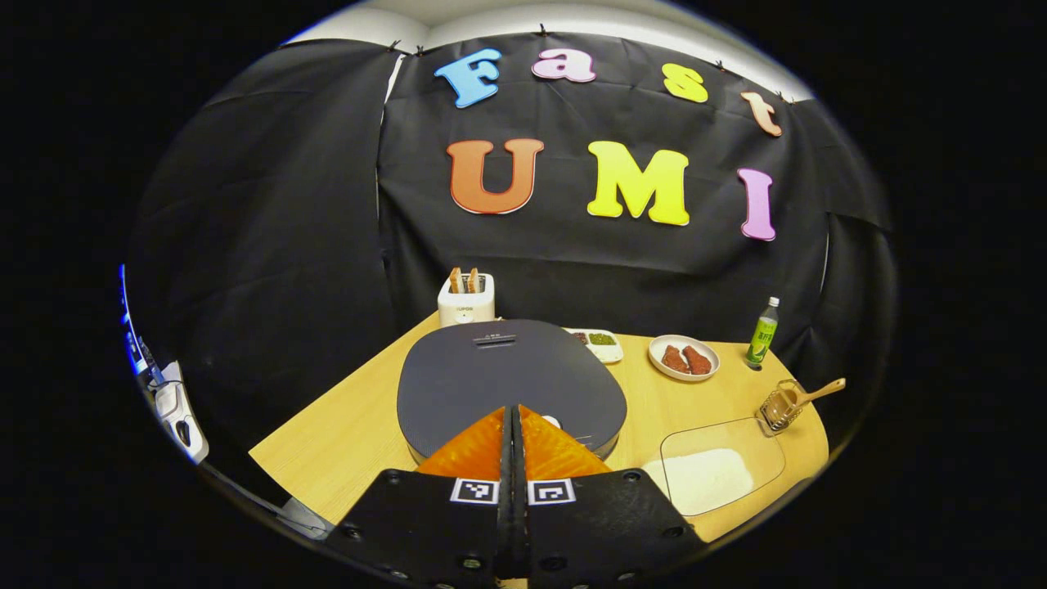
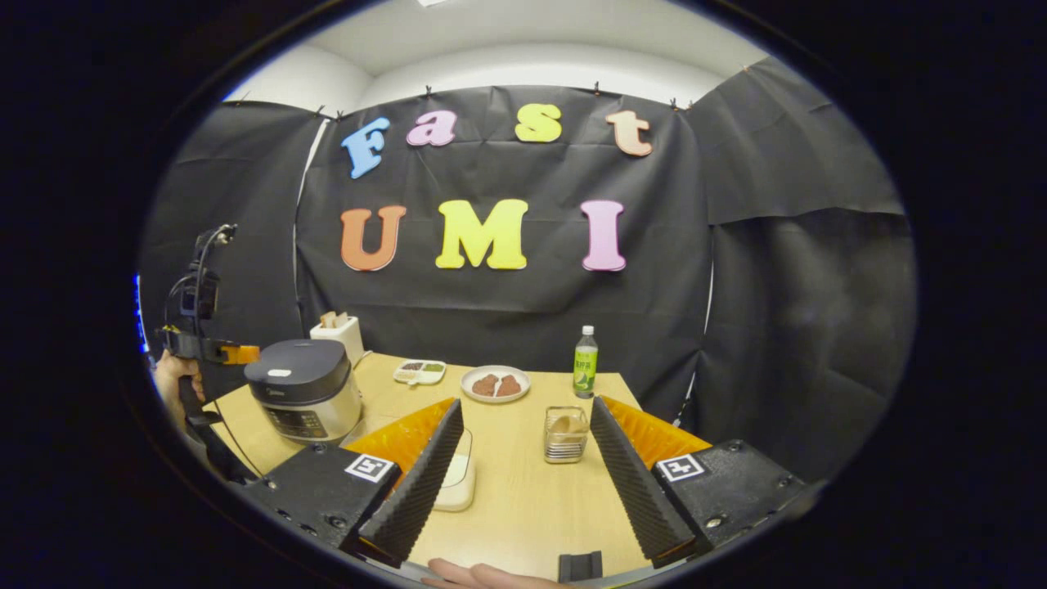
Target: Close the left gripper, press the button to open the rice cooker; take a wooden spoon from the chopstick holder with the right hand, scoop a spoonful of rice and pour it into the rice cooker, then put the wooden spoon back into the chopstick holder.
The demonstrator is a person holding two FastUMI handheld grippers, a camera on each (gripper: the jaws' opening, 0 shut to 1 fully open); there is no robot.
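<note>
Two grippers are working over the wooden table [image 2: 523, 491]: the left gripper [image 1: 513, 425], fingers pressed together, is hovering above the lid of the rice cooker [image 1: 507, 380]. The right gripper [image 2: 527, 458], fingers spread wide, is facing the chopstick holder [image 2: 564, 435], where the wooden spoon [image 1: 818, 393] is leaning, near the rice tray [image 1: 720, 470].

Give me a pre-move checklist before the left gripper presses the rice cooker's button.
1. Left gripper shut: ok.
2. It hangs above the dark grey rice cooker lid: ok.
3. Tips lined up with the lid's button: cannot tell.
4. Lid down: ok.
5. Right gripper open, facing the wire chopstick holder: ok.
6. Wooden spoon in holder, beside the clear tray of white rice: ok.
</note>
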